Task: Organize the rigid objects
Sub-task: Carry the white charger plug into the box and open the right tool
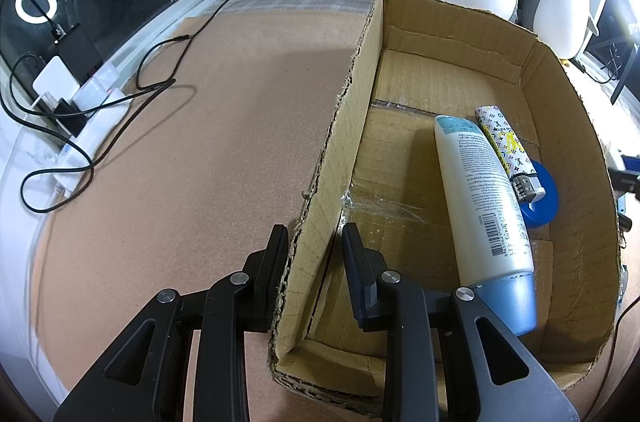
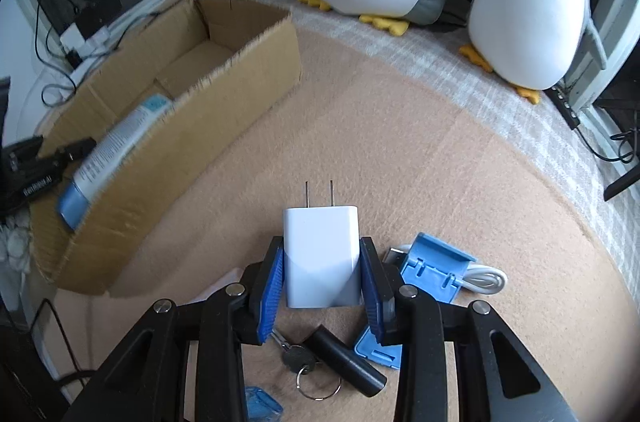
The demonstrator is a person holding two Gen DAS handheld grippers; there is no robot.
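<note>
A cardboard box (image 1: 560, 126) lies open on the tan cloth. My left gripper (image 1: 314, 238) is shut on its near left wall, one finger outside and one inside. Inside lie a white bottle with a blue cap (image 1: 480, 190), a patterned lighter (image 1: 508, 150) and a blue round lid (image 1: 546, 200). In the right wrist view, my right gripper (image 2: 322, 250) is shut on a white charger plug (image 2: 320, 254), prongs pointing away. Under and beside it lie a key on a ring (image 2: 298, 358), a black cylinder (image 2: 348, 362), a blue clip (image 2: 432, 262) and a white cable (image 2: 484, 278).
Two plush penguins (image 2: 532, 22) sit at the back by the window. A power strip with chargers and black cables (image 1: 80, 102) lies left of the box. The box (image 2: 240, 82) stands to the left of my right gripper. A pale blue piece (image 2: 260, 406) shows at the bottom edge.
</note>
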